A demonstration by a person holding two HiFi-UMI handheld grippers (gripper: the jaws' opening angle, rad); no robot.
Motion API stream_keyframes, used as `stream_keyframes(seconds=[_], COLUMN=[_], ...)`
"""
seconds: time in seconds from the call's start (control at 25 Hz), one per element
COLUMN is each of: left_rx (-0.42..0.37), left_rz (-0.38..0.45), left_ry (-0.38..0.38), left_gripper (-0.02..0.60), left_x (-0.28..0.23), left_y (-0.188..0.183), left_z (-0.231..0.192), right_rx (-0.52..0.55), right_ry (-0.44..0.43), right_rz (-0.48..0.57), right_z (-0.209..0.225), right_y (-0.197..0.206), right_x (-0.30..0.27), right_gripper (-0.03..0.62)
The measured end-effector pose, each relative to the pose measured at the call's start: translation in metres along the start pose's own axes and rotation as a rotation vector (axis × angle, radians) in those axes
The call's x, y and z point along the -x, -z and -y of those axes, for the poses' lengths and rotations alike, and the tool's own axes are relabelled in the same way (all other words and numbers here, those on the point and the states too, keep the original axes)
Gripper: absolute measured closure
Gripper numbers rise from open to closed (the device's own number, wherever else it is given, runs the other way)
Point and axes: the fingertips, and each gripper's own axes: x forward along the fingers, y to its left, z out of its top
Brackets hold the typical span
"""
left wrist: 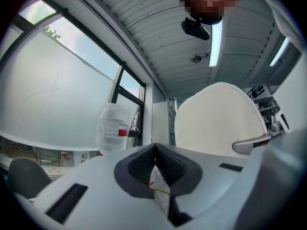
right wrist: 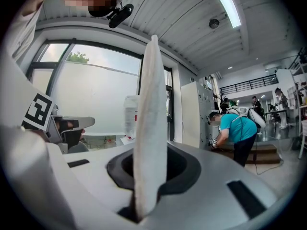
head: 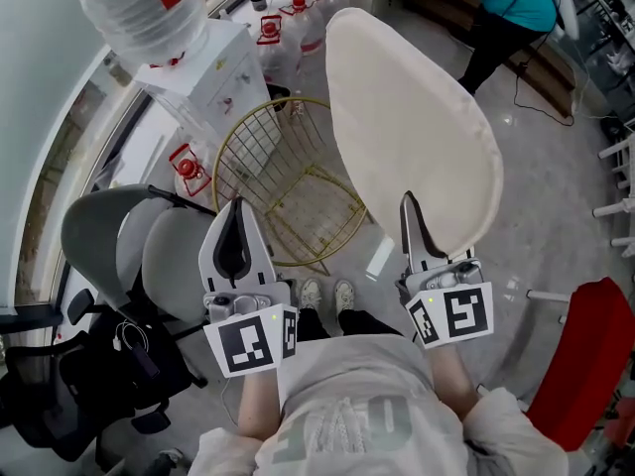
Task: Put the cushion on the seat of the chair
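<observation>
My right gripper (head: 411,211) is shut on the near edge of a large cream oval cushion (head: 407,127), which is held up on edge in the air. In the right gripper view the cushion (right wrist: 151,123) rises as a thin edge out of the closed jaws (right wrist: 151,155). A gold wire chair (head: 288,181) stands on the floor below and to the left of the cushion, its seat bare. My left gripper (head: 236,206) hovers beside it, shut with nothing held (left wrist: 154,147). The cushion's flat face (left wrist: 218,119) fills the right of the left gripper view.
A water dispenser (head: 213,67) with a big bottle (head: 149,8) stands at the far left, with red-capped jugs (head: 298,23) behind it. Grey office chairs (head: 129,246) sit at the left and a red chair (head: 590,365) at the right. A person in a teal shirt (head: 506,8) bends over at the far right.
</observation>
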Motion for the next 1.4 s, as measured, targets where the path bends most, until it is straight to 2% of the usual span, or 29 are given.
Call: stream_keyframes(seconds=[0.16, 0.28, 0.44, 0.56, 0.72, 0.92, 1.12, 1.2, 1.4], left_rx=[-0.018, -0.068, -0.11, -0.112, -0.116, -0.102, -0.05, -0.039, -0.028], left_rz=[0.005, -0.008, 0.014, 0.006, -0.061, -0.131, -0.22, -0.244, -0.313], left_ry=[0.002, 0.012, 0.0, -0.007, -0.004, -0.039, -0.064, -0.067, -0.06], left_gripper=[0.568, 0.568, 0.568, 0.568, 0.568, 0.568, 0.568, 0.568, 0.568], left_x=[-0.013, -0.019, -0.041, -0.054, -0.059, -0.058, -0.046, -0.046, -0.05], left_y=[0.009, 0.022, 0.047, 0.084, 0.149, 0.224, 0.299, 0.325, 0.375], left_z=[-0.014, -0.017, -0.022, -0.025, -0.031, -0.047, -0.056, -0.058, -0.053], right_rx=[0.014, 0.009, -0.067, -0.224, -0.52, -0.844, -1.161, -1.255, -1.413], right_ry=[-0.021, -0.044, -0.056, -0.091, -0.14, -0.189, -0.211, -0.217, -0.196], right_rz=[0.005, 0.012, 0.024, 0.009, -0.017, -0.063, -0.131, -0.152, -0.201], right_z=[-0.006, -0.006, 0.003, 0.007, 0.006, -0.002, -0.02, -0.031, -0.044], right_y=[0.007, 0.018, 0.048, 0.089, 0.155, 0.24, 0.338, 0.367, 0.431], right_x=[-0.023, -0.035, -0.065, -0.089, -0.106, -0.124, -0.132, -0.141, -0.154], right_gripper=[0.539, 0.539, 0.538, 0.538, 0.539, 0.539, 0.539, 0.539, 0.539])
